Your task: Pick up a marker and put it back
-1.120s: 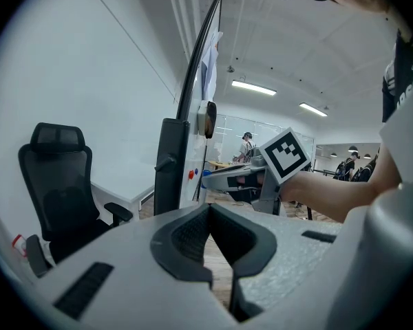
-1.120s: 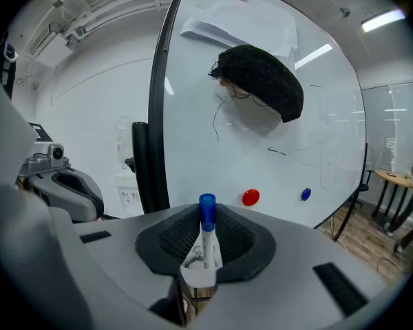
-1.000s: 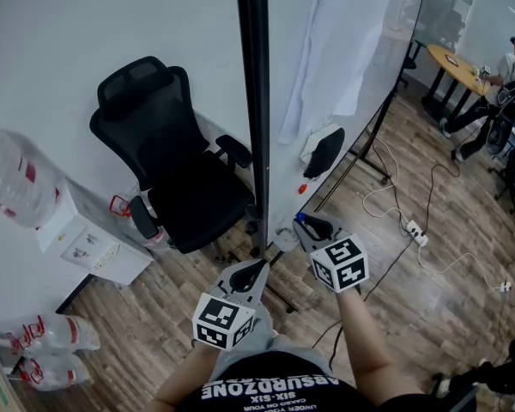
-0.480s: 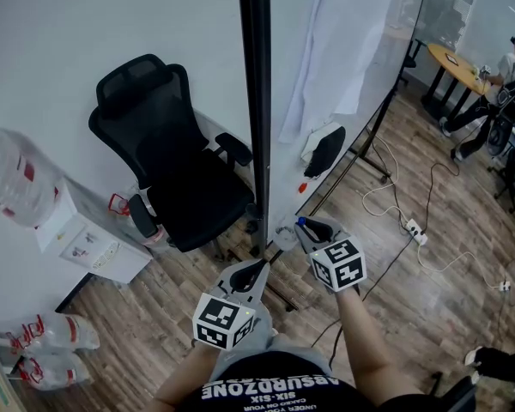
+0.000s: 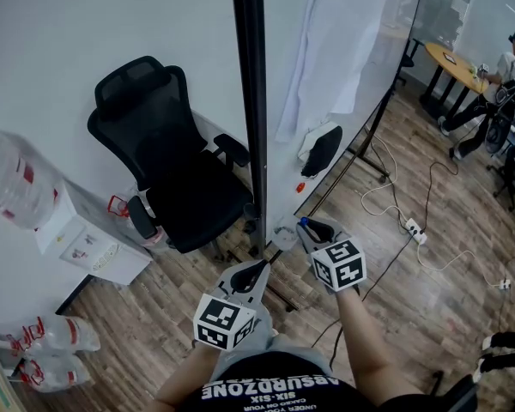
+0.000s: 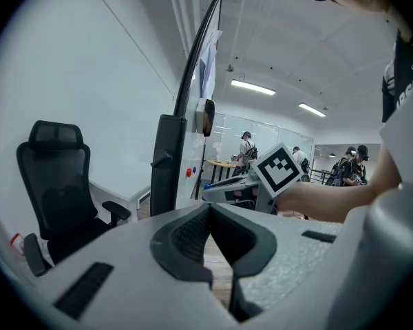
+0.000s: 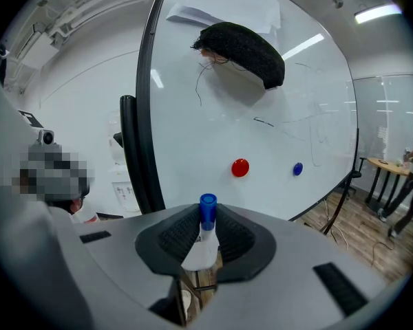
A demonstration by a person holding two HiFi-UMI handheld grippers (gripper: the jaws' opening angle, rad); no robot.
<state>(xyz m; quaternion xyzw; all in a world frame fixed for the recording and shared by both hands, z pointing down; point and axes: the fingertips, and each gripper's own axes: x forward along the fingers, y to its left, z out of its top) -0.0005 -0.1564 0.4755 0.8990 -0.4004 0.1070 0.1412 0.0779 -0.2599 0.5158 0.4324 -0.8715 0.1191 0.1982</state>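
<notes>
A white marker with a blue cap (image 7: 205, 232) stands between the jaws of my right gripper (image 7: 206, 234), which is shut on it; its blue cap (image 5: 303, 222) shows at the gripper's tip in the head view. That gripper (image 5: 313, 228) faces the whiteboard (image 7: 275, 129), close to its lower part. My left gripper (image 5: 251, 273) hangs lower and to the left, shut with nothing between its pads (image 6: 210, 234). From the left gripper view the right gripper's marker cube (image 6: 281, 170) shows ahead.
A black eraser (image 7: 244, 50) sticks on the whiteboard above a red magnet (image 7: 240, 167) and a blue magnet (image 7: 297, 169). A black office chair (image 5: 167, 157) stands left of the board's black post (image 5: 251, 101). Cables and a power strip (image 5: 412, 230) lie on the wooden floor.
</notes>
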